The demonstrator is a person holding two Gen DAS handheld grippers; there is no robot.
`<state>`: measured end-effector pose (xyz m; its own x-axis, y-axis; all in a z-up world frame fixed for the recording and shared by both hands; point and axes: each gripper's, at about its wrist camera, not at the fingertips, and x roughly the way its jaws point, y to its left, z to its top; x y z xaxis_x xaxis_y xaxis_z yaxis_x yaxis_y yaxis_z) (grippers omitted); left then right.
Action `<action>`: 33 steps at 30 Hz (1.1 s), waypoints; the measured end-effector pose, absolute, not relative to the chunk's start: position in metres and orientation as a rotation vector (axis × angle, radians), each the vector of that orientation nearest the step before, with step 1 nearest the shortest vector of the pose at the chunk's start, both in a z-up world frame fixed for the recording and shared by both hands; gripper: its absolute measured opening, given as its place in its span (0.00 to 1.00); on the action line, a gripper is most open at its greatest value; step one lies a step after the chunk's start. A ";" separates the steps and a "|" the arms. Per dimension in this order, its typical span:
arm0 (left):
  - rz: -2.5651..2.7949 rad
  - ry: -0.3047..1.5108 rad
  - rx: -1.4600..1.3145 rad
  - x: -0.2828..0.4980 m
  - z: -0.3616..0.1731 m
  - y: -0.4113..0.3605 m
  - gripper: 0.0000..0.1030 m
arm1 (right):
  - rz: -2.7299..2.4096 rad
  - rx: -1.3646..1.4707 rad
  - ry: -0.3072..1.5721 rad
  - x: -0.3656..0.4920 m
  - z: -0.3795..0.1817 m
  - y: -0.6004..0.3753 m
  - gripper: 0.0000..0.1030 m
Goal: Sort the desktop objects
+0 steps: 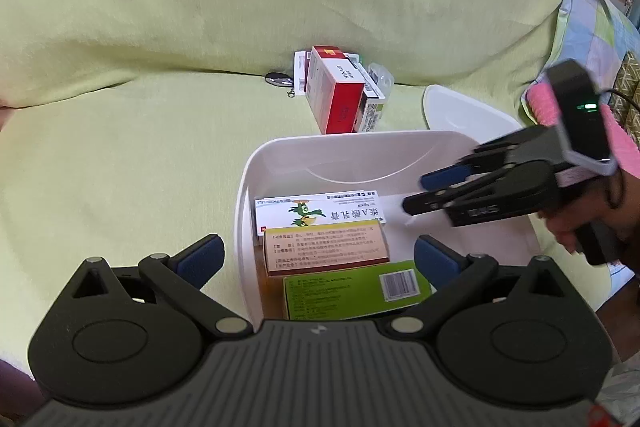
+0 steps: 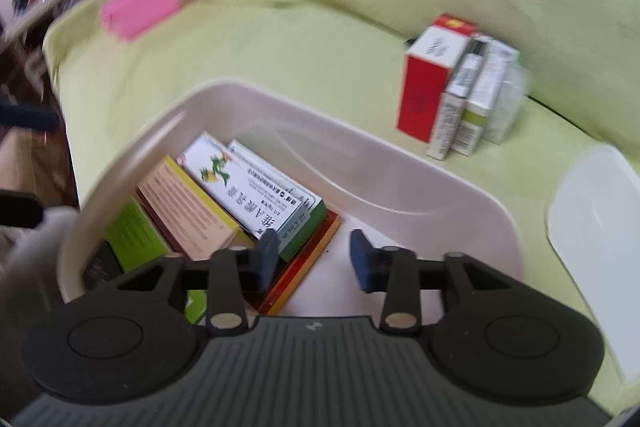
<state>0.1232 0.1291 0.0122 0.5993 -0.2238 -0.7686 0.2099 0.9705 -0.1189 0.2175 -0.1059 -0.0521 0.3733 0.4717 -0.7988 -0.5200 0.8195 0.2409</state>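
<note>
A white plastic bin (image 1: 248, 187) stands on a yellow-green sofa cover. Along its left side lie a white box with a green bird (image 1: 320, 213), a tan box (image 1: 324, 247) and a green box (image 1: 356, 291). My left gripper (image 1: 318, 259) is open and empty, with its right finger over the bin. My right gripper (image 1: 428, 191) reaches in from the right above the bin's bare floor. In the right wrist view the right gripper (image 2: 314, 259) is open and empty over the bin (image 2: 400, 147), its left finger beside the white box (image 2: 248, 187).
Behind the bin a red and white box (image 1: 336, 87) leans with several slimmer boxes (image 2: 468, 107) against the sofa back. A key fob (image 1: 278, 79) lies left of them. The white lid (image 1: 460, 111) rests right of the bin. A pink item (image 2: 140, 9) lies far left.
</note>
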 end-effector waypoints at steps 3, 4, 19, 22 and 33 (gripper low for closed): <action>-0.243 0.890 -0.018 0.120 0.014 0.124 0.98 | 0.589 0.093 0.971 0.199 -0.039 -0.131 0.54; -0.241 0.888 -0.018 0.118 0.015 0.121 0.98 | 0.579 0.129 0.961 0.192 -0.035 -0.137 0.62; -0.236 0.854 0.030 0.070 0.026 0.076 0.98 | 0.485 0.426 0.852 0.109 0.005 -0.202 0.99; -0.233 0.847 0.043 0.060 0.028 0.070 0.98 | 0.464 0.457 0.852 0.096 0.007 -0.207 0.99; -0.198 0.840 0.077 0.035 0.028 0.058 0.98 | 0.421 0.412 0.808 0.052 0.018 -0.209 0.99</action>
